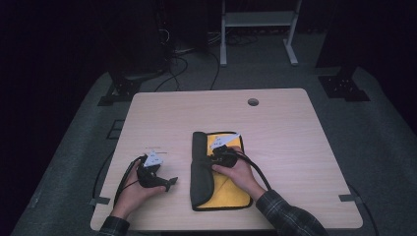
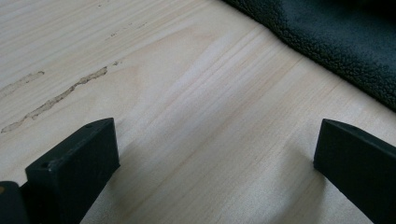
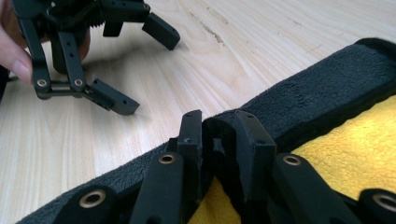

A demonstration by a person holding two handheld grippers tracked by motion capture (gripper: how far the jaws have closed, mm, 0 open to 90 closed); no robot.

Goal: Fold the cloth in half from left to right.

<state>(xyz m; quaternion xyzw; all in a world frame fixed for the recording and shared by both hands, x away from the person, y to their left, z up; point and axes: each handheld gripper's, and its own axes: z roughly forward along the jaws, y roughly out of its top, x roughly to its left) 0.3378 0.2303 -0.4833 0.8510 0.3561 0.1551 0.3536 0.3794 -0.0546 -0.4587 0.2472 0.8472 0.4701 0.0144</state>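
Pale wood table [image 1: 280, 123] carries everything. At about 8 o'clock from its centre the left gripper [image 1: 169, 183] rests on the bare wood, jaws spread wide and empty, just beside the cloth's [image 1: 201, 172] dark edge. That cloth, black outside and yellow inside, lies near 6 o'clock. On it, the right gripper [image 3: 218, 135] has its jaws pinched nearly together on a fold of the black edge.
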